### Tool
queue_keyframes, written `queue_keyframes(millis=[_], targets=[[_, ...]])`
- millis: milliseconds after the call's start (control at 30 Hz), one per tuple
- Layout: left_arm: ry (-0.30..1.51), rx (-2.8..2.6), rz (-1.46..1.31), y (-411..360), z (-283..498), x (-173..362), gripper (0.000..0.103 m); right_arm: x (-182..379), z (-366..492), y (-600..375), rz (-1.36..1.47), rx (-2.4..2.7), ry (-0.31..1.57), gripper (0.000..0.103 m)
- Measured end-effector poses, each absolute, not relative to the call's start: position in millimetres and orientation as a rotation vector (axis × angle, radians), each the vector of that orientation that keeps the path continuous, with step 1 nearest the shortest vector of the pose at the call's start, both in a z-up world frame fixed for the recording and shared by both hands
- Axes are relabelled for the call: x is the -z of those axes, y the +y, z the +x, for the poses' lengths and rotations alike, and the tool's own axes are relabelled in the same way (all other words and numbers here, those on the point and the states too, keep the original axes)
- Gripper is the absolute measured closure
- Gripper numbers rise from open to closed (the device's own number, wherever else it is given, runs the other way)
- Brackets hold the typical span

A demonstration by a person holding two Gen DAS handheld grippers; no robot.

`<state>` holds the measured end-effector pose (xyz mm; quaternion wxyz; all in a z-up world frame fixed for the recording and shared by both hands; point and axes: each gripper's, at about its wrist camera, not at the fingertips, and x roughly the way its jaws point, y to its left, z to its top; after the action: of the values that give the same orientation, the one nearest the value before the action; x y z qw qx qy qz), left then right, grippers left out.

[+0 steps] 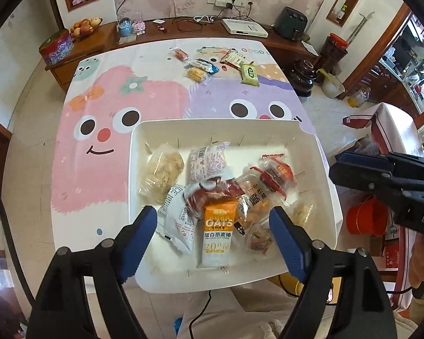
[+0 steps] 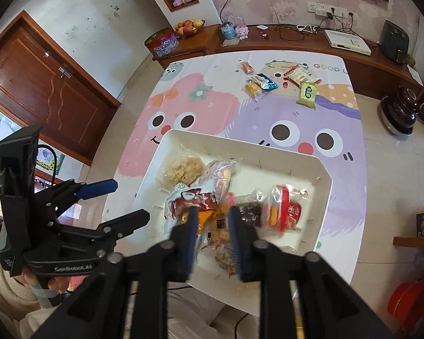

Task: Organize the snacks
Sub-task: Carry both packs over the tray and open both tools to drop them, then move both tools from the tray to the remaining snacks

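The left gripper [image 1: 213,223] hovered over the near end of the white tray [image 1: 311,152], its blue pads spread wide and empty above the orange oat bar [image 1: 218,233]. The tray sat on the cartoon-printed worktop [image 1: 155,96], holding a heap of wrapped snacks: a pale crumbly cake [image 1: 161,173], a pink-printed packet [image 1: 207,163] and a red-lidded cup [image 1: 277,173].

The left wrist view showed the right gripper [image 1: 353,166] only from the side, off the tray's right edge, too edge-on to read. The right wrist view settled that: the right gripper [image 2: 213,220] hung above the snack pile with a narrow gap between its fingers, pinching nothing, though motion blur softened the packets beneath it. That view also caught the left gripper [image 2: 127,200] from the side, parted, left of the tray.

Well apart at the worktop's far end lay loose snacks, among them a green packet [image 1: 250,75] and a yellow one [image 1: 196,73].
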<state>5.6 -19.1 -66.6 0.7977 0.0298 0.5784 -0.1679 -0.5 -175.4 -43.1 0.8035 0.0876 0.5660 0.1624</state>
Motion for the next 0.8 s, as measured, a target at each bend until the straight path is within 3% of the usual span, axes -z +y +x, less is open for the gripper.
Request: queue_keyframes(millis=[800], targets=[[1.221, 0.336, 0.056, -27.5, 14.7, 59.6, 0.022, 48.7, 4.5, -182.7, 0.221, -0.333, 1.228, 0.069]])
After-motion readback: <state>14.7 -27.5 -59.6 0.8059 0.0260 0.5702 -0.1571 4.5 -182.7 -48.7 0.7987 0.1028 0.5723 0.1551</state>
